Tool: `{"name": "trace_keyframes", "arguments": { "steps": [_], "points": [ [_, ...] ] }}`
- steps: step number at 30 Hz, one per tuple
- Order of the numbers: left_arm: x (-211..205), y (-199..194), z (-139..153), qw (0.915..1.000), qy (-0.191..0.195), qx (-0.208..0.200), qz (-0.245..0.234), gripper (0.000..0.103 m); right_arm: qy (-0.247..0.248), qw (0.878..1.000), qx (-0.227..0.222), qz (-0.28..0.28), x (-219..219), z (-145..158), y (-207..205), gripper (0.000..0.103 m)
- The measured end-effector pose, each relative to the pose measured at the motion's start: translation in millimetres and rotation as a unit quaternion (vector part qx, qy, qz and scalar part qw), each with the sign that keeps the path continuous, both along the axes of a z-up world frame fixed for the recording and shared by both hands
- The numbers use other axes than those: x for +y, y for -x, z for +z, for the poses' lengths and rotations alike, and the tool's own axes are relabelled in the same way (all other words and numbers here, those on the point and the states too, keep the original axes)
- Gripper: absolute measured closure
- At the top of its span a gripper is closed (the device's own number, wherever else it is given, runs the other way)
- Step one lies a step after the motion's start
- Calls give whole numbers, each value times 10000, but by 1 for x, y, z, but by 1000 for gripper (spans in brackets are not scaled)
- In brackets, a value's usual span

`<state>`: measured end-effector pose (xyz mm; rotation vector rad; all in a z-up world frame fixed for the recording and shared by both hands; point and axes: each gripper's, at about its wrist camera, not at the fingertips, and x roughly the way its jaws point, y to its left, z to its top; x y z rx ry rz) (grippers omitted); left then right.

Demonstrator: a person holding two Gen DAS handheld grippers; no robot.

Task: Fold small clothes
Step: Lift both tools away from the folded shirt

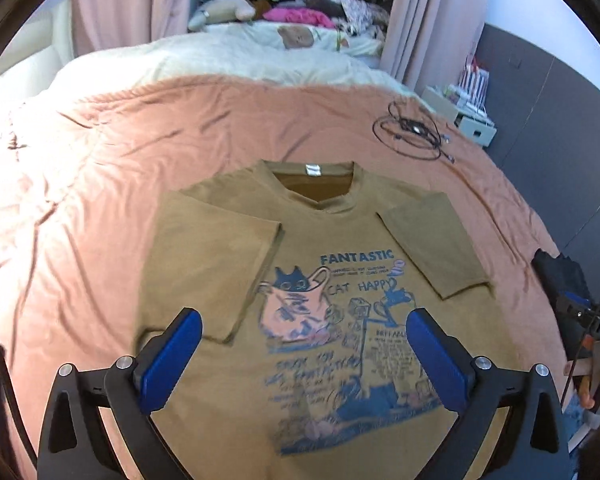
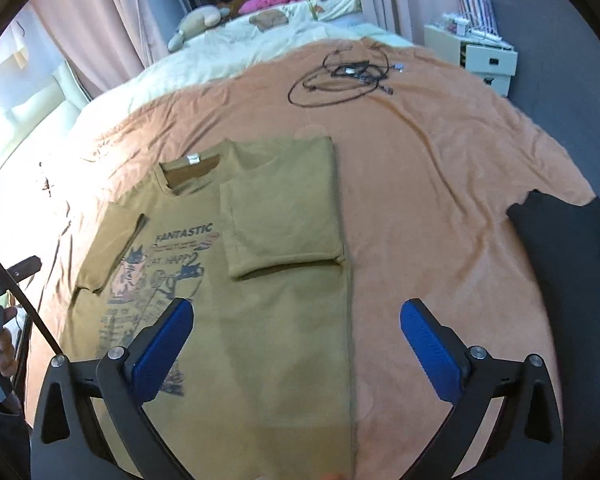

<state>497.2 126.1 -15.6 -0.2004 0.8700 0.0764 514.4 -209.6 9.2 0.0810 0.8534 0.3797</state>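
A tan T-shirt [image 1: 320, 280] with a blue cat print and the word FANTASTIC lies flat on a salmon bedspread [image 1: 100, 168], collar away from me. Both of its sides and sleeves are folded inward over the front. My left gripper [image 1: 304, 344] hovers above the print, open, with nothing between its blue pads [image 1: 172, 360]. In the right wrist view the same T-shirt [image 2: 260, 264] shows its folded right side with a straight edge. My right gripper [image 2: 296, 336] stands open above that edge, and nothing is between its pads.
A coil of black cable [image 1: 416, 136] lies on the bedspread [image 2: 440, 168] beyond the shirt. A dark garment [image 2: 568, 264] lies at the right edge of the bed. White drawers [image 2: 488, 56] stand beside the bed. Pillows and soft toys [image 1: 260, 12] pile at the far end.
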Motion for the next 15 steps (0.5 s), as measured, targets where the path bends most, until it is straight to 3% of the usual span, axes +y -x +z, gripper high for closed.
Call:
{"name": "trace_keyframes", "arguments": {
  "steps": [7, 15],
  "points": [
    [19, 64, 30, 9996, -47, -257, 45, 0, -29, 9998, -146, -121, -12, 16, 52, 0],
    [35, 137, 47, 9983, 153, -562, 51, 0, 46, 9986, -499, -169, -23, 22, 107, 0]
  ]
}}
